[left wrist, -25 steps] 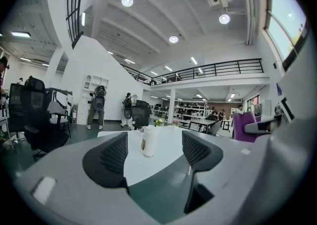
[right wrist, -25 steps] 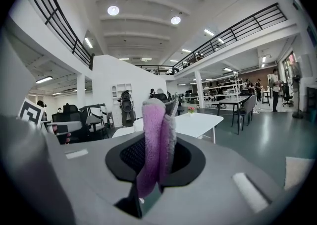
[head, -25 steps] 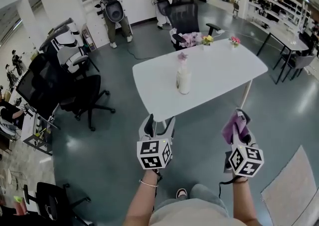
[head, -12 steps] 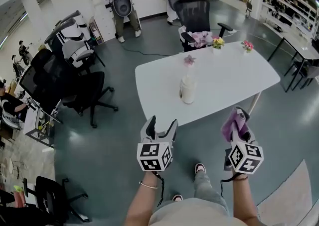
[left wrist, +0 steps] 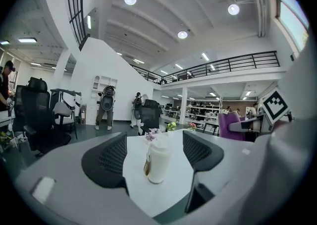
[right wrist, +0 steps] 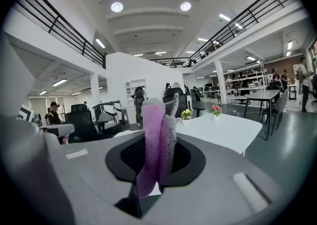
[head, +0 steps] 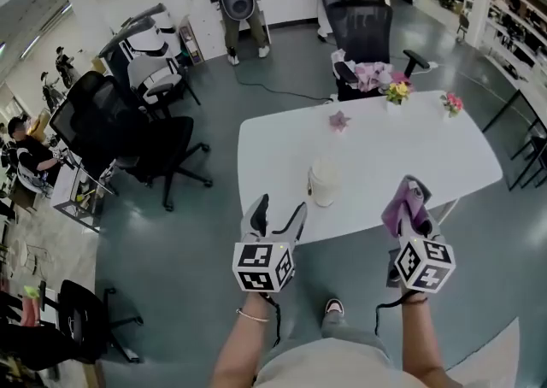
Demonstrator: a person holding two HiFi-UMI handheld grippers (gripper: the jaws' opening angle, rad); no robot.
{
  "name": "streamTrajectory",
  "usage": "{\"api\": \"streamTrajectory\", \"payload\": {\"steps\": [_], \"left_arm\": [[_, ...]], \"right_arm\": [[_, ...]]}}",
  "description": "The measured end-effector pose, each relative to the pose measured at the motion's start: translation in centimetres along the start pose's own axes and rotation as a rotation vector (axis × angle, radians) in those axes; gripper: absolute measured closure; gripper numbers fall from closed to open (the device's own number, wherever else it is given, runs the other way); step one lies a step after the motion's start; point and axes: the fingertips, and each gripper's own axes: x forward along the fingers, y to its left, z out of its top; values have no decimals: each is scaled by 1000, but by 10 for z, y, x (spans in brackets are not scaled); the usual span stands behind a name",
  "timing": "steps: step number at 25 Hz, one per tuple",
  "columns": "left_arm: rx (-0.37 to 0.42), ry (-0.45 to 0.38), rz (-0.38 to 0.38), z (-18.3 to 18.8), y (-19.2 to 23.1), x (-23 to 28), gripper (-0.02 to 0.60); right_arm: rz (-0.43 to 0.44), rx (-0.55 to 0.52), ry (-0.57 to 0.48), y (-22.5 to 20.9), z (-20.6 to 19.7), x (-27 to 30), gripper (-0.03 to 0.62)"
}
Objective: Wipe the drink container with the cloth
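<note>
A white lidded drink container [head: 324, 182] [left wrist: 158, 159] with a brown tag stands upright near the front edge of the white table [head: 427, 147]. My left gripper [head: 273, 214] is held short of the table, open, with nothing between its jaws; the container shows beyond them in the left gripper view. My right gripper [head: 410, 204] is level with it on the right, shut on a purple and grey cloth [head: 400, 207] [right wrist: 157, 142] that sticks up out of its jaws.
Small flower pots [head: 396, 91] [head: 452, 103] and a pink paper flower [head: 339, 120] sit at the table's far side. A black office chair [head: 366, 27] stands behind it, more chairs [head: 128, 134] at left. People [head: 238, 3] stand far back.
The table and container have come nearer and lower in the head view as the person steps forward. Both grippers keep their pose; the cloth stays in the right one.
</note>
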Motion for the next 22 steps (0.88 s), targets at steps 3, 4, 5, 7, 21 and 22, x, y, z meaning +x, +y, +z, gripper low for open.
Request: {"api": "streamTrajectory", "payload": {"steps": [3,4,5,7,21,22], "left_arm": [[-3,4,22,-1,-2,17,233],[-2,7,27,-1,-2,22,233],[1,11,30,-1,-3,26,233],[8,27,36,-6,-5,34,227],[26,116,-91,-27,18,74,222],[29,117,-101,-27,18,77,222]], "right_arm": [[31,-9,8,-11,7,27,530],[39,-12,11,-14,9,35,530],[46,-13,14,-17,10,43,530],[58,-11,25,-22,10,56,530],[25,20,62,-22,8,100,530],[22,26,60,-23,8,102,530]]}}
